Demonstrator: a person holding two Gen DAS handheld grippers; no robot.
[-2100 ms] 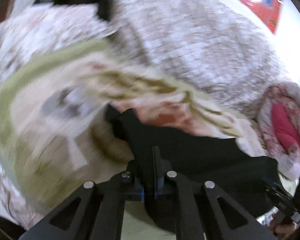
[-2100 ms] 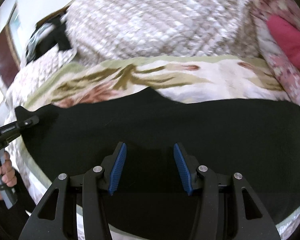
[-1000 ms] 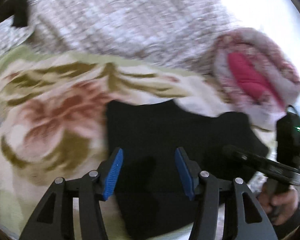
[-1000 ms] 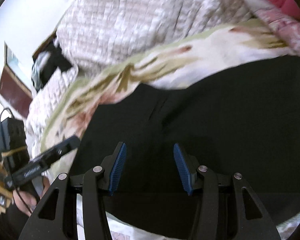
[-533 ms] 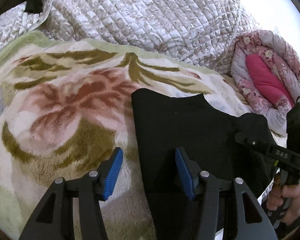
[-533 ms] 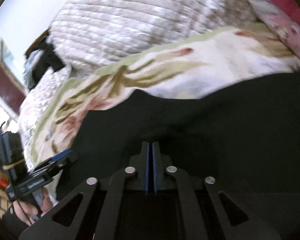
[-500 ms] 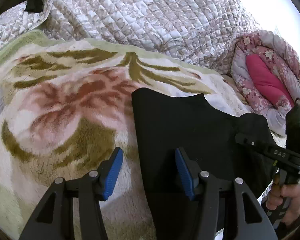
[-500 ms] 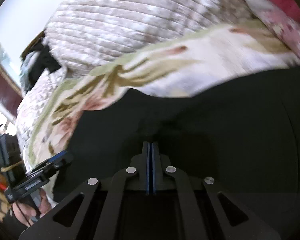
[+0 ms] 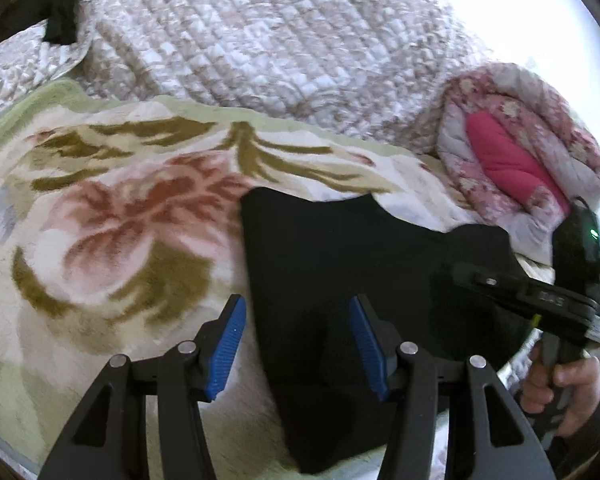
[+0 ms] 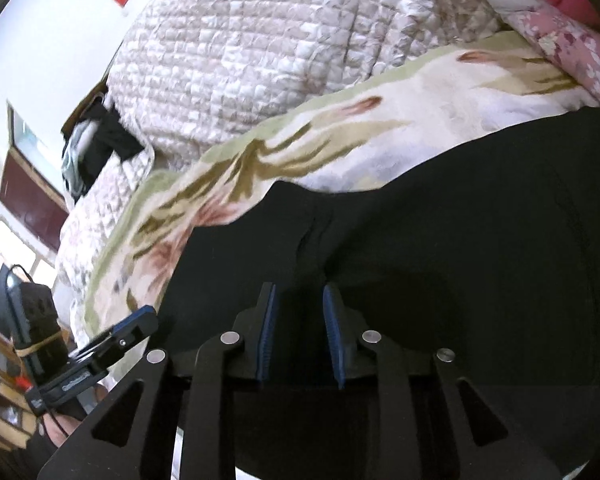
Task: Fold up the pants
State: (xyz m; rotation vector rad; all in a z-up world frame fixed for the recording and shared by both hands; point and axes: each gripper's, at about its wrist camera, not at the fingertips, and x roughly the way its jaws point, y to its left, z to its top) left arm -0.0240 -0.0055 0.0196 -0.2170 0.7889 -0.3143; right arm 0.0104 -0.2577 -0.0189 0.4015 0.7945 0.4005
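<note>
The black pants [image 9: 340, 264] lie folded on a floral blanket [image 9: 120, 216]. My left gripper [image 9: 296, 340] is open and empty, just above the pants' left edge. My right gripper [image 10: 299, 332] hovers low over the pants [image 10: 460, 260], near a small crease, with its jaws partly apart and nothing between them. The right gripper also shows in the left wrist view [image 9: 528, 300] at the pants' right side. The left gripper shows in the right wrist view [image 10: 100, 352] at the pants' left edge.
A quilted beige bedspread [image 9: 260, 36] is piled behind the blanket. A rolled pink floral quilt [image 9: 512, 156] lies at the right. Dark clothes [image 10: 100, 148] sit at the far corner of the bed. A dark cabinet and window [image 10: 24, 196] stand beyond the bed's left side.
My right gripper was shut on the pants half a second ago and has now parted its jaws. My left gripper stays open and has held nearly still.
</note>
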